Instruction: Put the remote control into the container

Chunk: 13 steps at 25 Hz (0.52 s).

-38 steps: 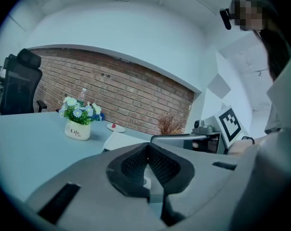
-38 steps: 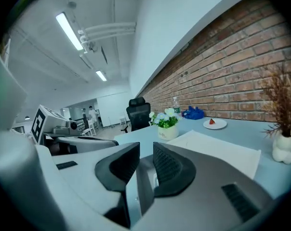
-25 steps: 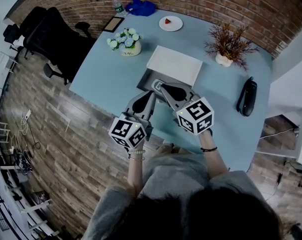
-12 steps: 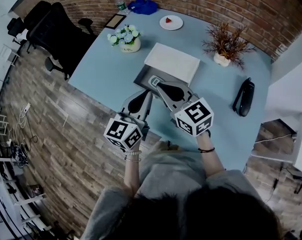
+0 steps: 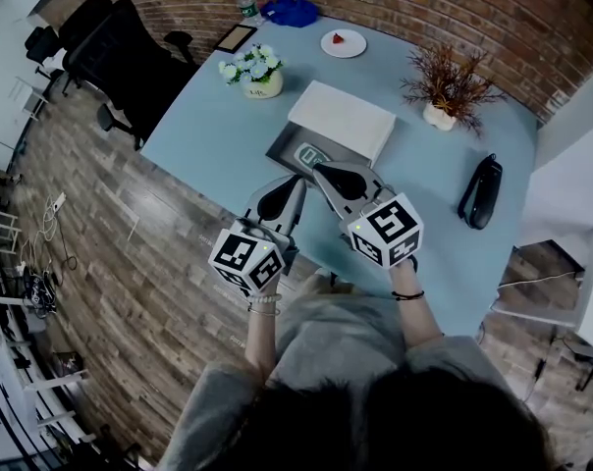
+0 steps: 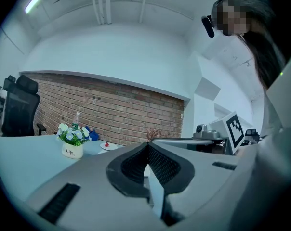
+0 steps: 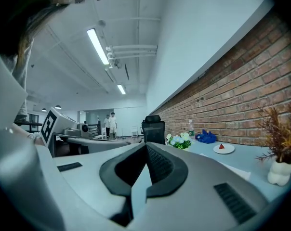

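Masking container (image 5: 282, 147) near edge: right tool (image 5: 319, 169), jaws together.

Looking steeply down from head height, well above the table (image 5: 218, 135). Riding on the left gripper (image 6: 146, 147) and the right gripper (image 7: 146, 147), sitting close behind the jaws, facing low and level across it, with the brick wall (image 6: 112, 109) beyond. Sharing the flower pot (image 5: 260, 84) and plate (image 5: 343, 43) across all three.

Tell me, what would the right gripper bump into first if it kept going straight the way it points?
Probably the remote in the dark tray, just ahead of the shut right gripper. But its own view looks level over the table, so it might pass above the remote.
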Motion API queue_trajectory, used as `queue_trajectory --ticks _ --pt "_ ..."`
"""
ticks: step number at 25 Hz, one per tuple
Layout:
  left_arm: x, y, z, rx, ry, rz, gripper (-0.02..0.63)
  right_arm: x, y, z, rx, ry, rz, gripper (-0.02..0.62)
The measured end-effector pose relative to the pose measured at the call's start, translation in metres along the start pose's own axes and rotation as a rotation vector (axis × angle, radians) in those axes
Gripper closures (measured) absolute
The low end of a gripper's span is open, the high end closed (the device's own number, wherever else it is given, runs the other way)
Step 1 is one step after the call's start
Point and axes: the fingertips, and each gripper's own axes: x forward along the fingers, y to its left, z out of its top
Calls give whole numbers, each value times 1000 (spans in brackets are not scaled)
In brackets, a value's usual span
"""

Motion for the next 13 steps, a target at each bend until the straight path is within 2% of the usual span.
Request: queue_trajectory --ticks 13 --pt "1 -11 3 20 0 -2 603 -9 0 3 -15 -14 5 597"
